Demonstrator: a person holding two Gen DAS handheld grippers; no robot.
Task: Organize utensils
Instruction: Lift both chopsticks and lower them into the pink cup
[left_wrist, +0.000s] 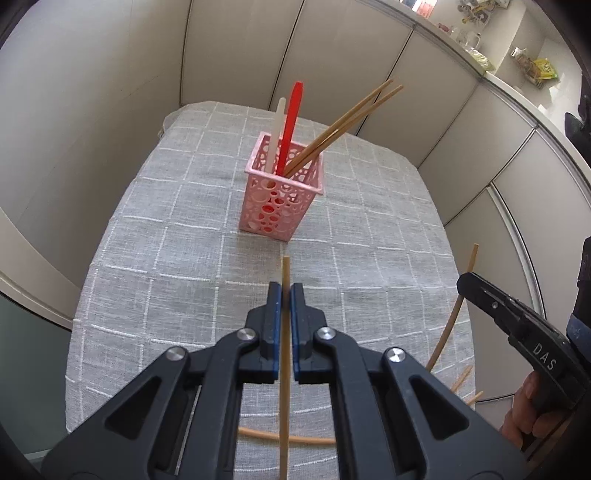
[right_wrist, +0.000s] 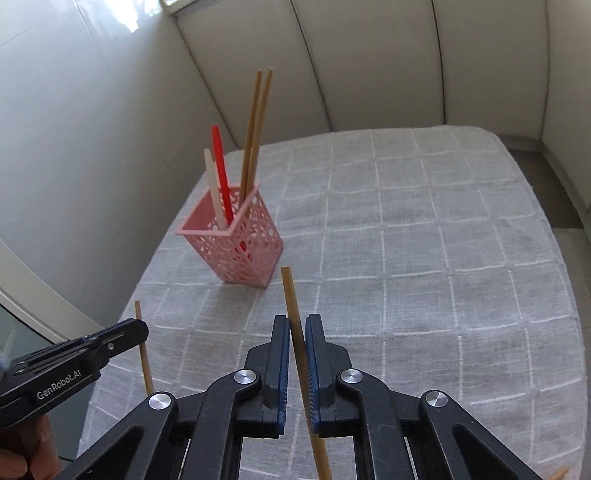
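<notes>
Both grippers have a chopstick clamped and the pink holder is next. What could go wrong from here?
1. The left gripper and right gripper sit close together; heading for the pink holder at once, they may collide.
2. The chopsticks already in the holder lean out over its rim, so an incoming stick may knock them or tip it.
3. The right gripper's chopstick sits tilted between the pads and may pivot or miss the opening.

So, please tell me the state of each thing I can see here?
Left tool: shut on a chopstick.
Right tool: shut on another chopstick.
Pink basket: upright, holding two chopsticks, red utensil, white utensil.
Loose chopstick: lying on tablecloth.
</notes>
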